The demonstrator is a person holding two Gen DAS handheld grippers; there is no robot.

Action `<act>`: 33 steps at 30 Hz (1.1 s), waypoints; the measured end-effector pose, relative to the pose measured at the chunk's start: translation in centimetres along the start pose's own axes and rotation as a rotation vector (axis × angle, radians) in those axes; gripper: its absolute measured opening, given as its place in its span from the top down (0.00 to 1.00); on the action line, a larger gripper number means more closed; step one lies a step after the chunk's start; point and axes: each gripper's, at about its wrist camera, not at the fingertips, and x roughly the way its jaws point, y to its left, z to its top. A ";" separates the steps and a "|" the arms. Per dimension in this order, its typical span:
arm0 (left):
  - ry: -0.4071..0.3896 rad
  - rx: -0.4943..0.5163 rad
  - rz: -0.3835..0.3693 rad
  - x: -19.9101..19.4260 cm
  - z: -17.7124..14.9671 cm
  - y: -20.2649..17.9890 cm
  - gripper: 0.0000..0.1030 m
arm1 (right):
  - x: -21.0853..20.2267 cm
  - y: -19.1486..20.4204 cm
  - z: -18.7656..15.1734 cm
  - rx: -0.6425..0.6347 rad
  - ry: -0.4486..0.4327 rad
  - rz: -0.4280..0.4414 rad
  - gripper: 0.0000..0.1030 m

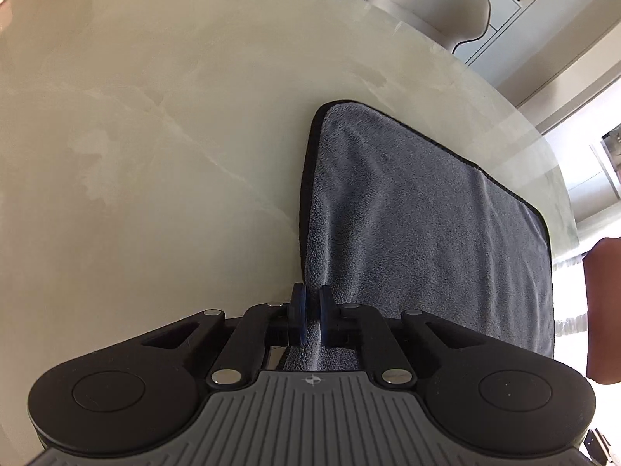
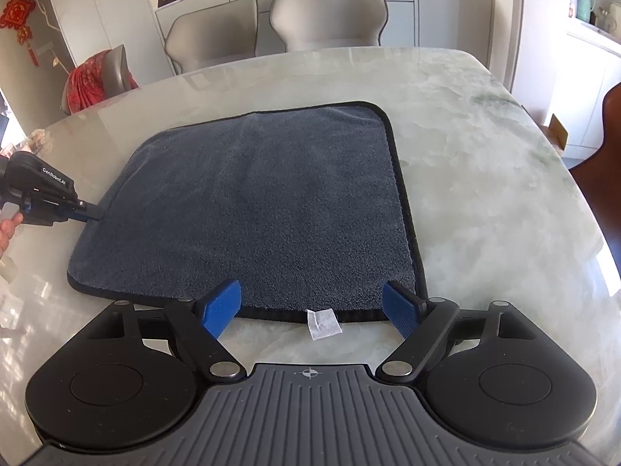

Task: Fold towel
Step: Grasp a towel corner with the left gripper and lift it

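Note:
A dark grey towel (image 2: 264, 202) with black trim lies flat on the marble table (image 2: 485, 194); a white label (image 2: 322, 324) sticks out of its near edge. In the right wrist view my left gripper (image 2: 93, 215) comes in from the left, shut on the towel's left edge, with a hand (image 2: 7, 229) behind it. In the left wrist view its blue pads (image 1: 299, 303) pinch a fold of the towel (image 1: 407, 233) at the left gripper (image 1: 312, 299). My right gripper (image 2: 310, 295) hangs open over the towel's near edge, the label between its blue fingers (image 2: 223, 303), which touch nothing.
Two pale chairs (image 2: 330, 11) stand at the table's far side, and a third with a red cloth (image 2: 93, 77) at the far left. A brown chair (image 2: 613, 136) is at the right edge. Bare marble (image 1: 155, 155) spreads left of the towel.

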 end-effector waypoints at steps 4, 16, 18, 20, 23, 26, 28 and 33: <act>-0.032 0.046 -0.052 -1.4 0.2 -1.9 0.95 | 0.1 0.1 0.1 -0.006 -0.003 0.010 0.21; 0.008 0.230 -0.244 -1.5 -0.5 -13.3 0.95 | -0.7 -0.7 -0.3 0.007 -0.030 0.040 0.21; 0.020 0.255 -0.257 -1.2 -1.0 -15.2 0.95 | -0.9 -1.4 -0.4 0.022 -0.033 0.038 0.21; 0.042 0.291 -0.275 -0.4 -1.6 -17.7 0.95 | -1.0 -2.1 -0.6 0.038 -0.033 0.034 0.21; 0.072 0.352 -0.288 0.7 -2.7 -21.1 0.95 | -1.2 -3.1 -0.9 0.058 -0.032 0.035 0.21; 0.107 0.420 -0.292 1.8 -3.8 -23.4 0.91 | -1.2 -3.7 -0.9 0.062 -0.035 0.045 0.21; 0.152 0.464 -0.279 2.7 -4.6 -24.5 0.88 | -1.3 -3.6 -0.7 0.057 -0.040 0.064 0.21; 0.153 0.477 -0.285 1.9 -4.4 -23.5 0.78 | -1.4 -2.0 -0.4 -0.001 -0.054 0.133 0.21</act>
